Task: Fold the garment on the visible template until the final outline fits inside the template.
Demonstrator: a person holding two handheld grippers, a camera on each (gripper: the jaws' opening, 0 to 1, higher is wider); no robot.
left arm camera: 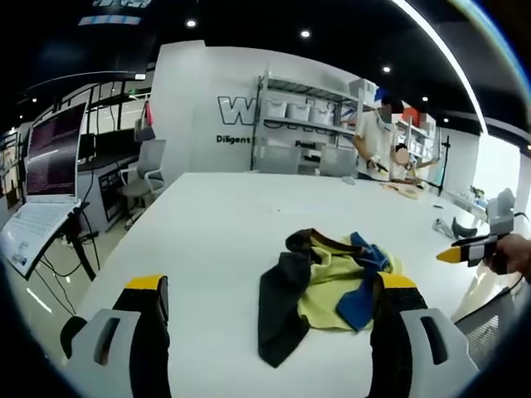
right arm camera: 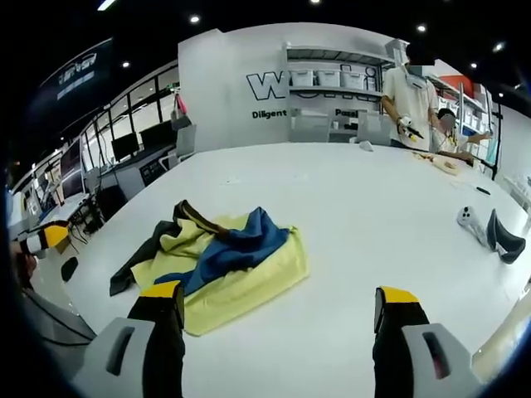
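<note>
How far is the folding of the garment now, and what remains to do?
Nothing looks done yet: the yellow, blue and dark fabric garment lies crumpled in a heap on the white table, and I see no template outline. Nothing is in hand: the left gripper and right gripper both stand open, above the table, not gripping cloth. Left: spreading, folding, fitting it.
</note>
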